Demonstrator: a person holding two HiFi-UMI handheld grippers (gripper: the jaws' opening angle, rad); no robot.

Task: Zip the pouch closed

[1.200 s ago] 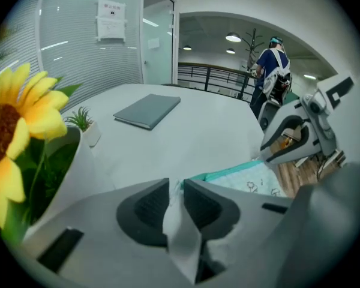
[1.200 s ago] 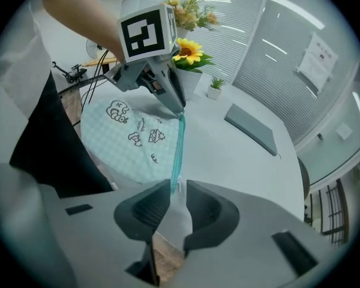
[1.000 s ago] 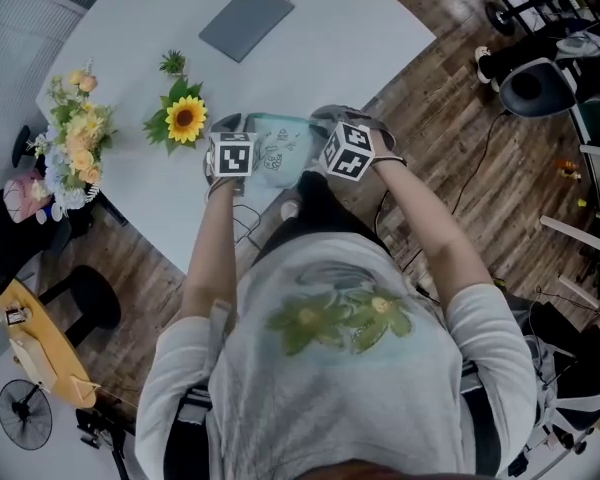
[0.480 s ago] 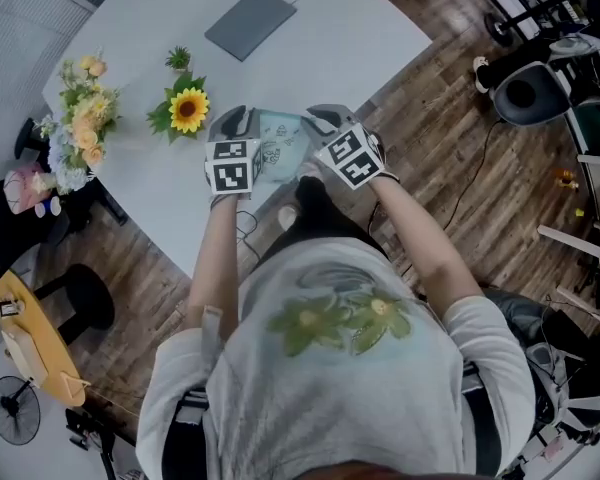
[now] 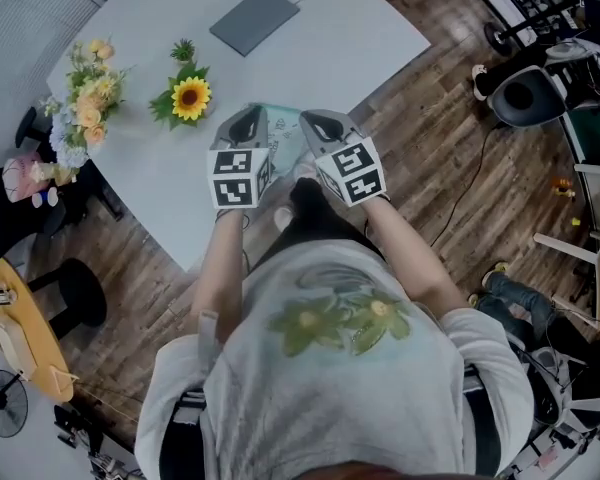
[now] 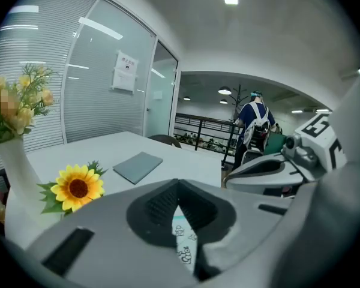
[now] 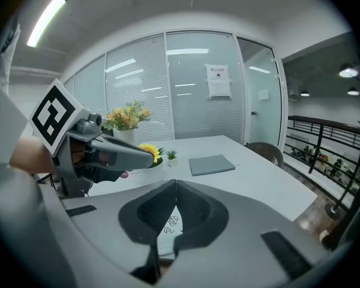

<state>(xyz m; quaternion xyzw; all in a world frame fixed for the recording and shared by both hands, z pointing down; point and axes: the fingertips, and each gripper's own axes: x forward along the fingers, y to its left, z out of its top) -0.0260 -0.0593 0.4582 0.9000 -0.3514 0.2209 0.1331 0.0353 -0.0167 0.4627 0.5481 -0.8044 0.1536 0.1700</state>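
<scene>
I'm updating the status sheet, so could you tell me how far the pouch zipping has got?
Done: cannot tell; the pouch lies on the table, its zip not visible. In hand: nothing; the left gripper and right gripper have just closed, empty, above it. Left: check the zip.

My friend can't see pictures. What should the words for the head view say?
Seen from above, a person holds the left tongs and right tongs above a pale pouch at the edge of a white table; both have just closed, seemingly on nothing. A sunflower, a bouquet and a grey notebook sit farther back.
</scene>
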